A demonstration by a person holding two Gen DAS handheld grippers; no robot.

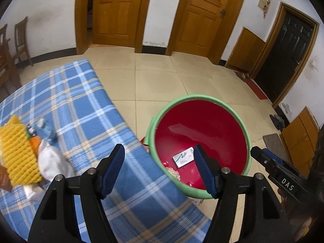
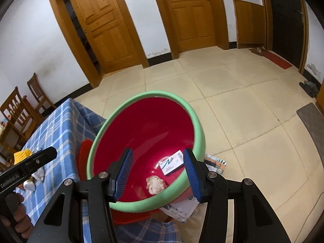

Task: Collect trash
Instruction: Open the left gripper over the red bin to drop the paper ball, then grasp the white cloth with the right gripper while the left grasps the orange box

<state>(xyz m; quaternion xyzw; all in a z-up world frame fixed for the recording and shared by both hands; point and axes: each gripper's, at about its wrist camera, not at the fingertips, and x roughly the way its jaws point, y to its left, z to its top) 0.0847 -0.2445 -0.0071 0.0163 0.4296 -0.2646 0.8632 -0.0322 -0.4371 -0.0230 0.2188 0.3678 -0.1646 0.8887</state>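
A red basin with a green rim (image 1: 202,98) (image 2: 162,93) stands beside the table. It holds a white card box (image 1: 183,158) (image 2: 172,165) and a crumpled paper wad (image 1: 173,173) (image 2: 156,184). My left gripper (image 1: 159,162) is open and empty over the table edge and the basin's near rim. The right gripper (image 2: 158,172) (image 1: 261,155) hangs open above the basin, nothing between its pads. On the blue plaid tablecloth (image 1: 81,101) (image 2: 60,125) lie a yellow foam net (image 1: 18,149) (image 2: 22,155), a white crumpled tissue (image 1: 50,160) and a small blue item (image 1: 45,129).
The basin sits on something red (image 2: 83,158), with printed papers (image 2: 178,210) on the floor under it. Wooden chairs (image 1: 20,38) (image 2: 20,109) stand past the table. Beige floor tiles stretch to the wooden doors (image 1: 119,10). A grey mat (image 2: 311,117) and shoes (image 2: 309,89) lie at the right.
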